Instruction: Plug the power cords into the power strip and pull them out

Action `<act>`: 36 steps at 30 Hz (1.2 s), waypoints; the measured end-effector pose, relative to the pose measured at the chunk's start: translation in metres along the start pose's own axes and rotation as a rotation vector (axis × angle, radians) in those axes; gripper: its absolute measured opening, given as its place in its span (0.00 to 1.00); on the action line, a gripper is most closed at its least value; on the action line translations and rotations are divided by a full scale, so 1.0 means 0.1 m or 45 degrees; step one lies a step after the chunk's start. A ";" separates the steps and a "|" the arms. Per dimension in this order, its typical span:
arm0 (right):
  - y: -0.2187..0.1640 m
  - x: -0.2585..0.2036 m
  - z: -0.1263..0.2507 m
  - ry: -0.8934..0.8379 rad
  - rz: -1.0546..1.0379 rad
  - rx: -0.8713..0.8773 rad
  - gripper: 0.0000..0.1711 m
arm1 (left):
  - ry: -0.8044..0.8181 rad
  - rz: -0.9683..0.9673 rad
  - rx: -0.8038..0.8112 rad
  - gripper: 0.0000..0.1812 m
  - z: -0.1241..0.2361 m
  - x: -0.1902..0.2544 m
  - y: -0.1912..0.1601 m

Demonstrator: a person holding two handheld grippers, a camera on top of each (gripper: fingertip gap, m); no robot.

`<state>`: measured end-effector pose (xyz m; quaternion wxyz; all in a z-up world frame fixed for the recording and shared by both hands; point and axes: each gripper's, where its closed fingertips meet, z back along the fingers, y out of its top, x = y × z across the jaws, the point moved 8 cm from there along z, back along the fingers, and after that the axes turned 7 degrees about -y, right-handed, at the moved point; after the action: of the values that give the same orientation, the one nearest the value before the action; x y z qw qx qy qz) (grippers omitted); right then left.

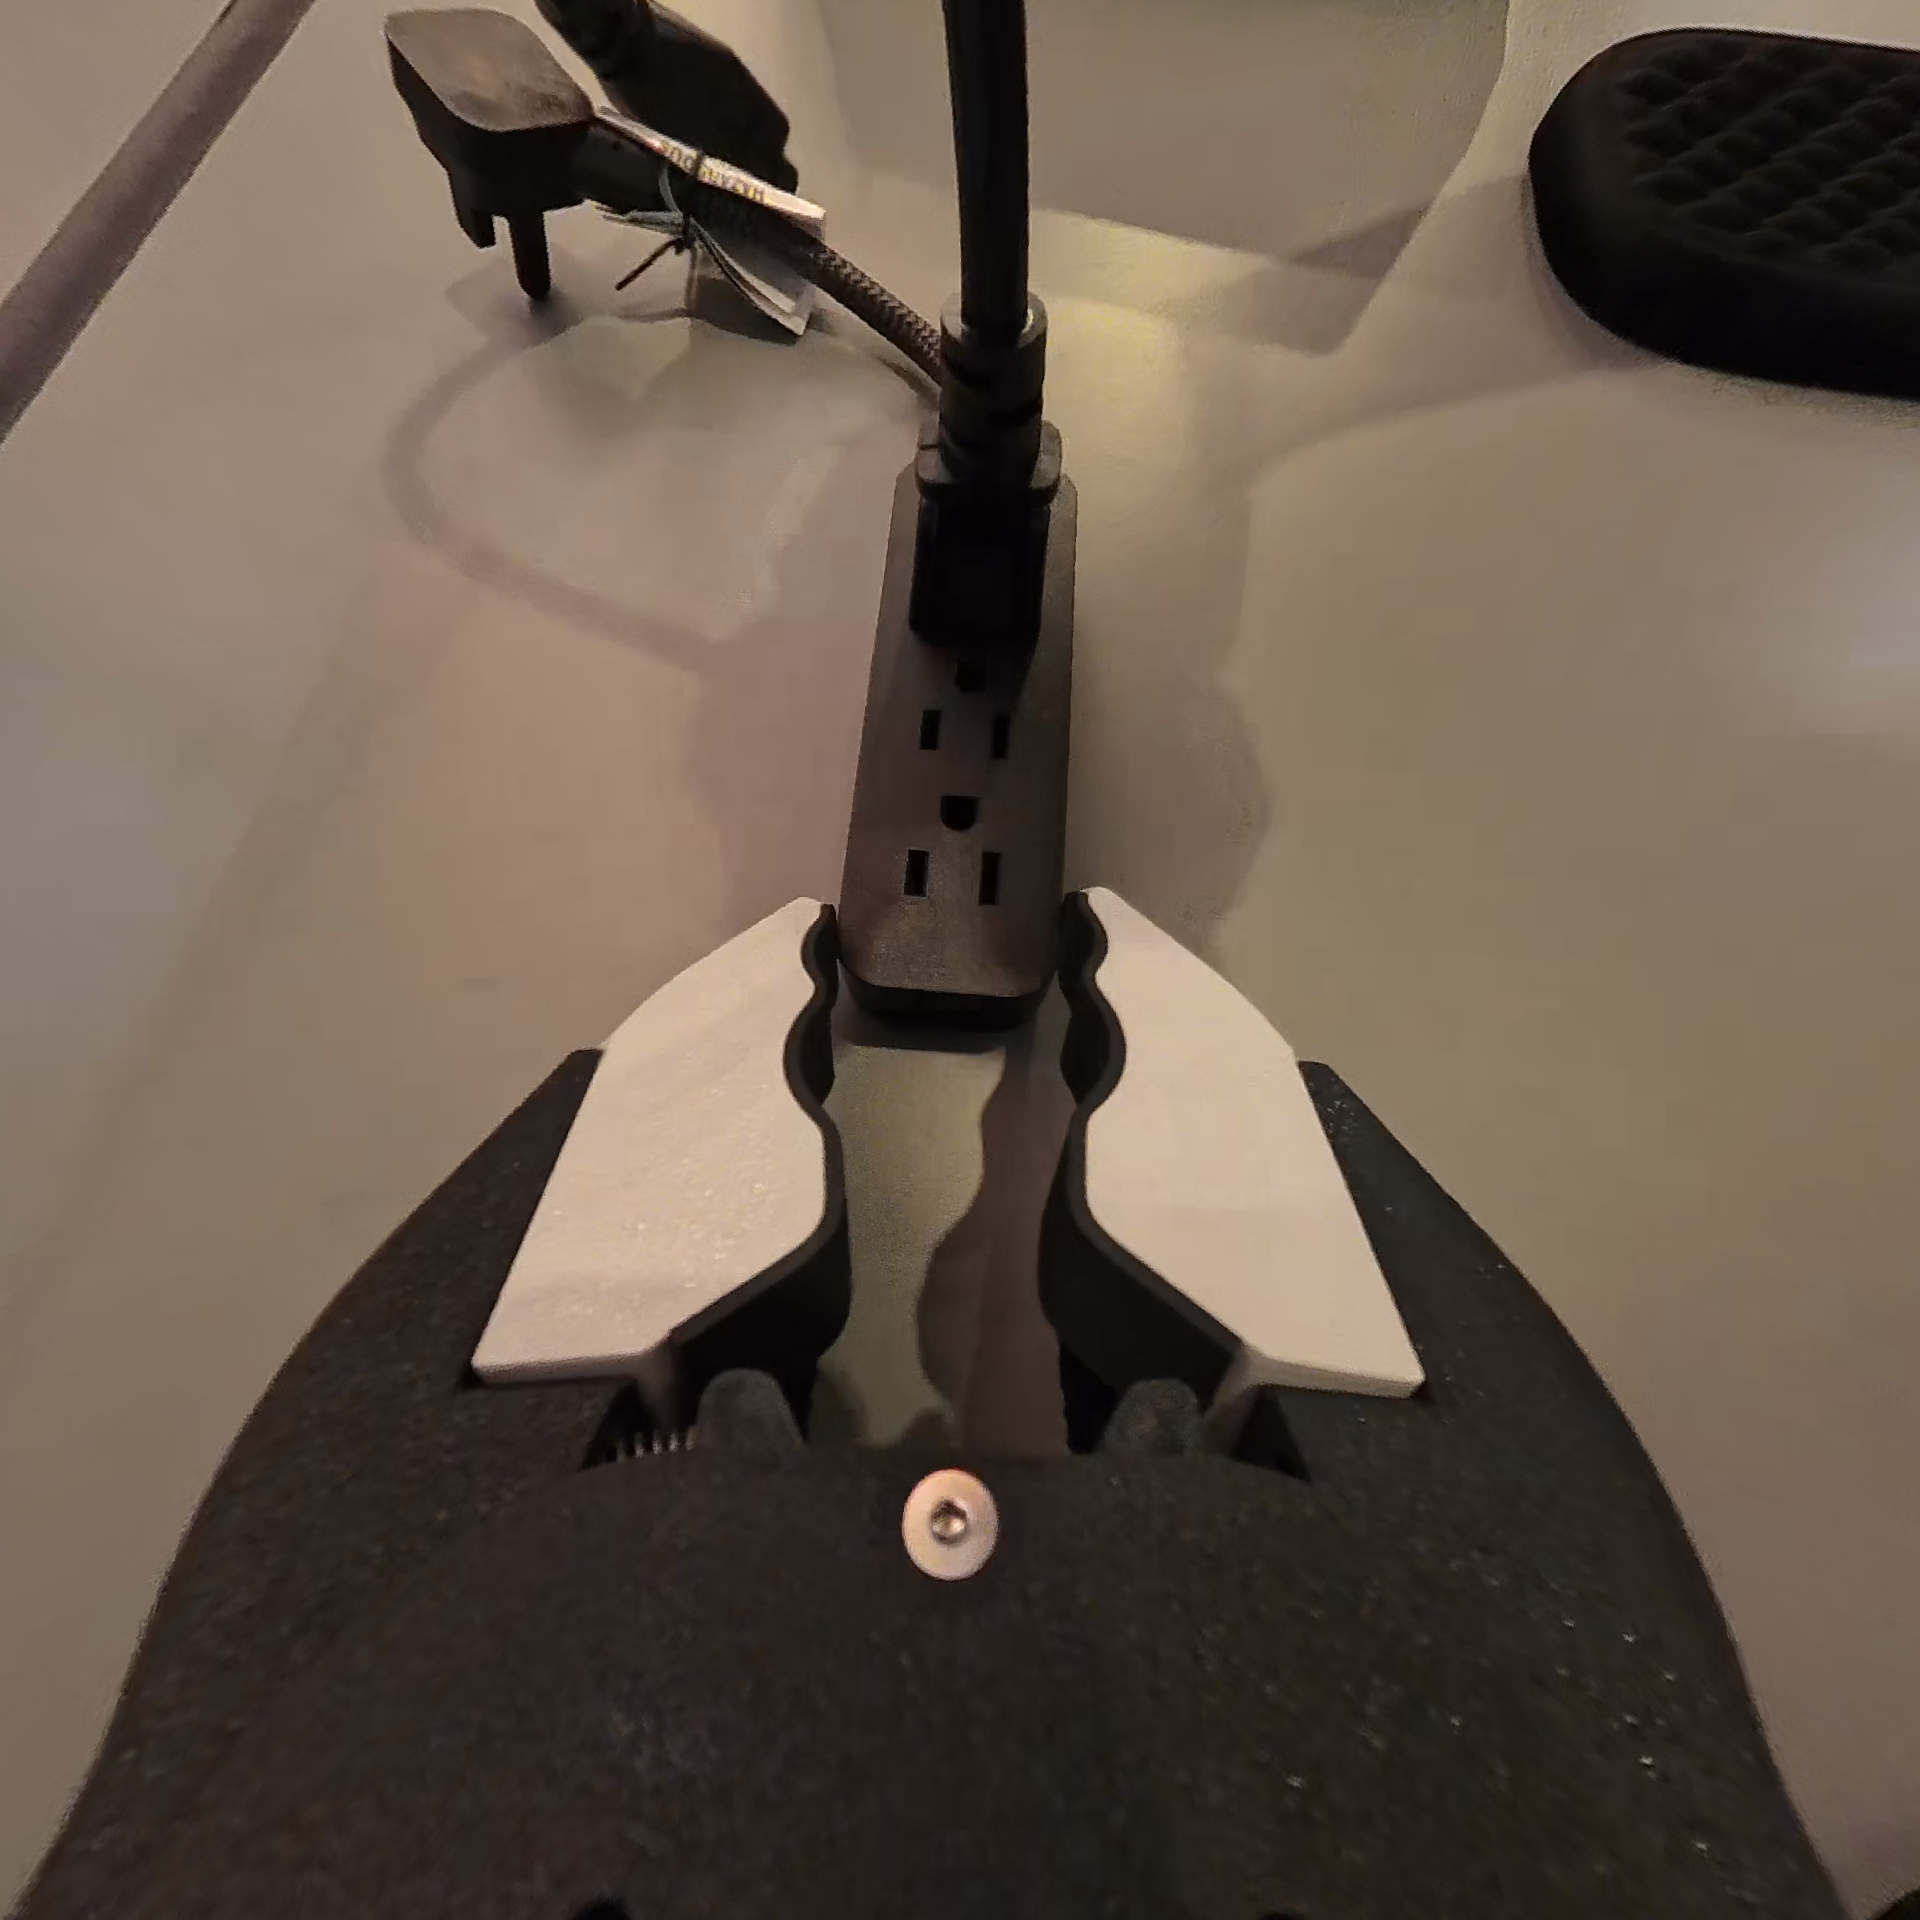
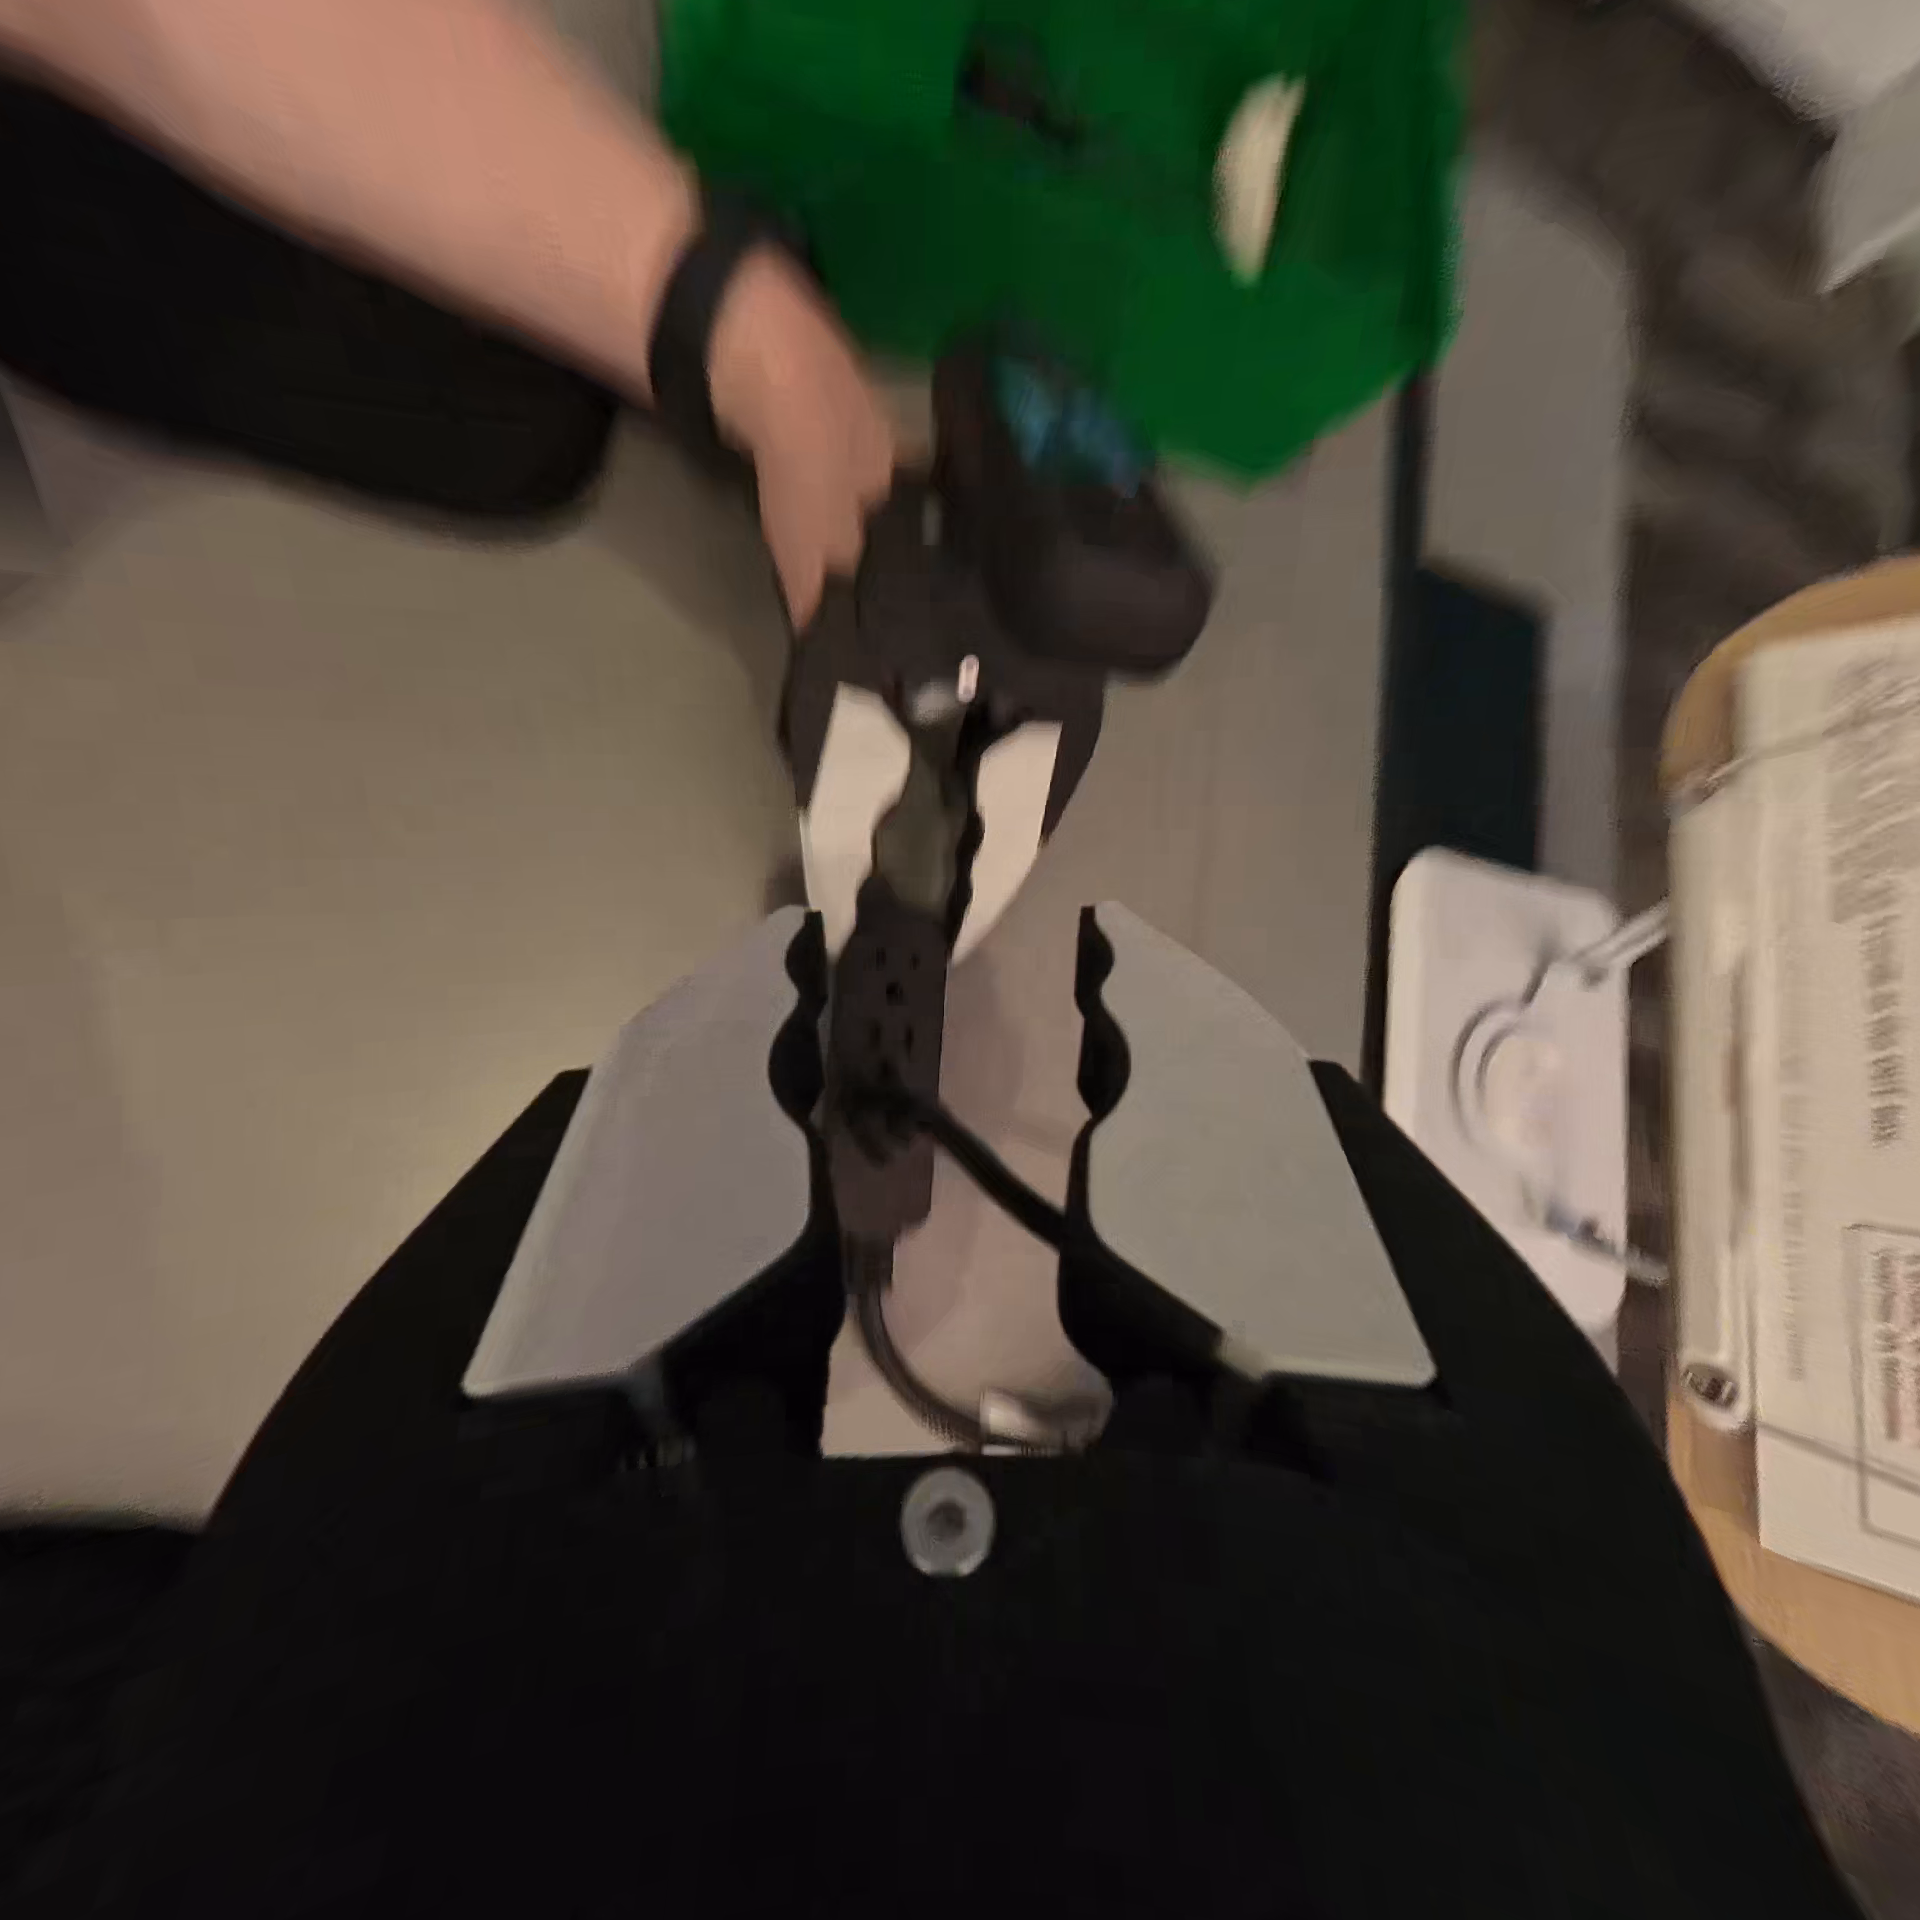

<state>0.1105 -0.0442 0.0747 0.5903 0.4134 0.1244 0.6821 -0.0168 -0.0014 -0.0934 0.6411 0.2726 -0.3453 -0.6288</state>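
A black power strip lies on the pale table, pointing away from me. My left gripper is shut on its near end, one finger on each side. A black plug sits in the far outlet, and its cord rises out of view. Two nearer outlets are empty. The strip's own plug and braided cable lie at the far left. In the blurred right wrist view, my right gripper is open and empty above the strip. The left gripper holds the strip's far end.
A black textured pad lies at the far right of the table. In the right wrist view a person's hand holds the green-bodied left gripper. A cardboard box and a white device stand at the right. Across from one pair of fingers to the other is roughly 15 centimetres.
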 end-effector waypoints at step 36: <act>-0.75 0.51 1.19 -0.758 -0.543 0.879 0.16 | 1.232 1.025 -0.358 0.24 2.83 0.03 -0.88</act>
<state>0.2503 -0.0158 0.1211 0.5553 0.7264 0.2508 0.3179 -0.2938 0.0140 0.0110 0.9398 0.2878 -0.0070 -0.1843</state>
